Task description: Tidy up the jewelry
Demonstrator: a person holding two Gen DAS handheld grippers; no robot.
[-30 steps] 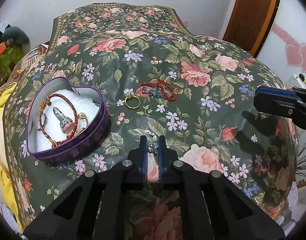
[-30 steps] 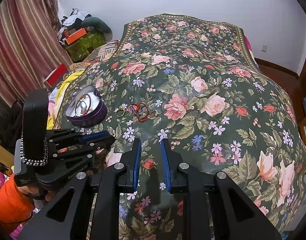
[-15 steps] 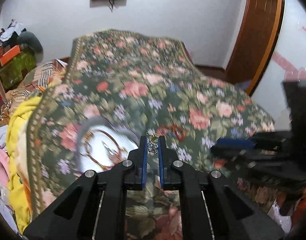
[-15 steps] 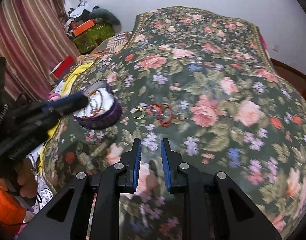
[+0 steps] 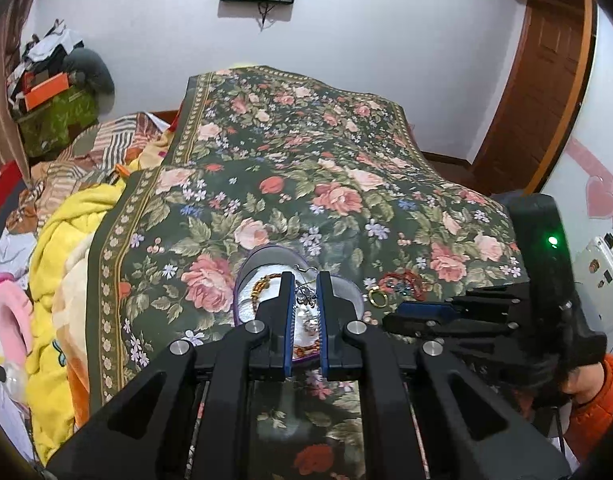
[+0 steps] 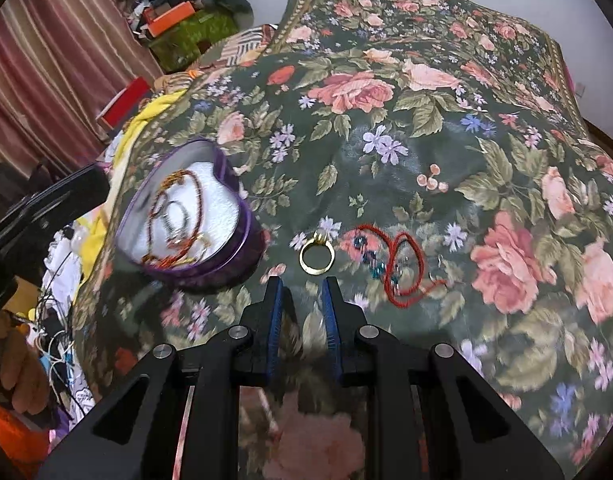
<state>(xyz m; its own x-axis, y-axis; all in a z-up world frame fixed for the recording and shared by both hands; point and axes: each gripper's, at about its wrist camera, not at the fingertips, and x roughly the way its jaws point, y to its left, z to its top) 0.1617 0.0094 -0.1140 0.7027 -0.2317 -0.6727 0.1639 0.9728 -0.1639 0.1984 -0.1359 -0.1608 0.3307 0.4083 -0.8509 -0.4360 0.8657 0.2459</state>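
Left wrist view: the left tongs [image 5: 304, 300] are pressed nearly together, pinching a small silvery earring with a thin hook and dangling charm [image 5: 305, 297], held above the heart-shaped purple tin with white lining [image 5: 242, 280]. The hold looks slight, taken on thin metal only, so a jolt or a twist of the wrist could let the earring slip out and fall onto the flowered dark-green bedspread [image 5: 346, 200], where it would be hard to find among the pattern. Letting go while off-centre could drop it on the tin's rim.

From the right wrist, the right tongs [image 6: 302, 284] stand almost closed and hold nothing, just short of the gold ring [image 6: 317, 256]. At that narrow gap they would push the ring across the bedspread, not straddle it. Beside it, the red cord bracelet with blue beads [image 6: 394, 264] lies loose and could snag.
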